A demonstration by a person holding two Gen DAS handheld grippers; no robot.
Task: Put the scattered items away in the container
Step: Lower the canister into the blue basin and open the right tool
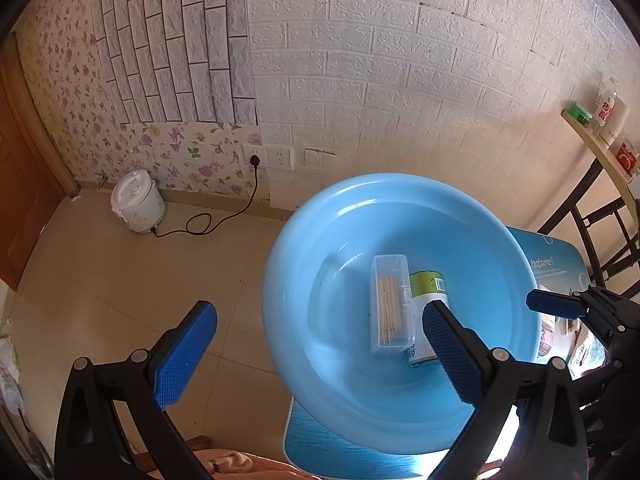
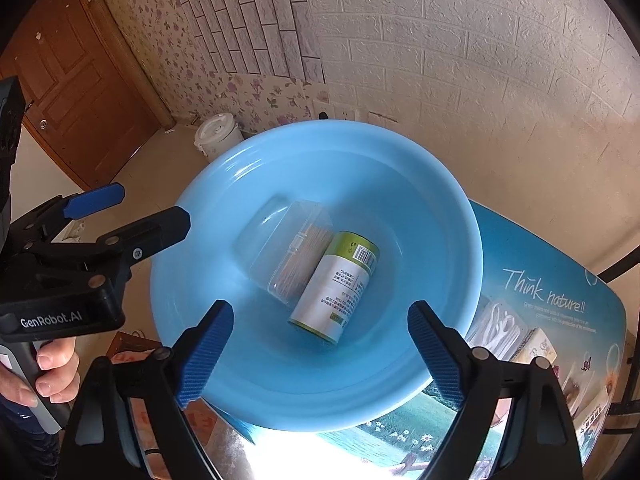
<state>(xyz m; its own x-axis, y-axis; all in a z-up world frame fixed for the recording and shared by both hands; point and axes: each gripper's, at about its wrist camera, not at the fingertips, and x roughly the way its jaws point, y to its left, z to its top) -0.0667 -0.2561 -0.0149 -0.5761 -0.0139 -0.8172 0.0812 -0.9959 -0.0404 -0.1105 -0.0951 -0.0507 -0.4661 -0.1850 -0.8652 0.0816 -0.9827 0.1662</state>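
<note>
Hovering wide and empty, the right tool (image 2: 320, 354) faces the basin (image 2: 432, 216); remaining packets (image 2: 508, 332) lie at three o'clock (nearer this hand).

- The worktop (image 2: 532, 276) in front of me is a small table with a blue printed top reading "Think nature!!".
- A light blue basin (image 2: 420, 184) sits directly on it and covers most of the surface.
- Just beside the basin, on my right, lie a pack of white plastic picks (image 2: 498, 326) and a pale carton (image 2: 536, 346).
- On the floor (image 1: 120, 280) beyond stands a white rice cooker (image 1: 137, 202).
</note>
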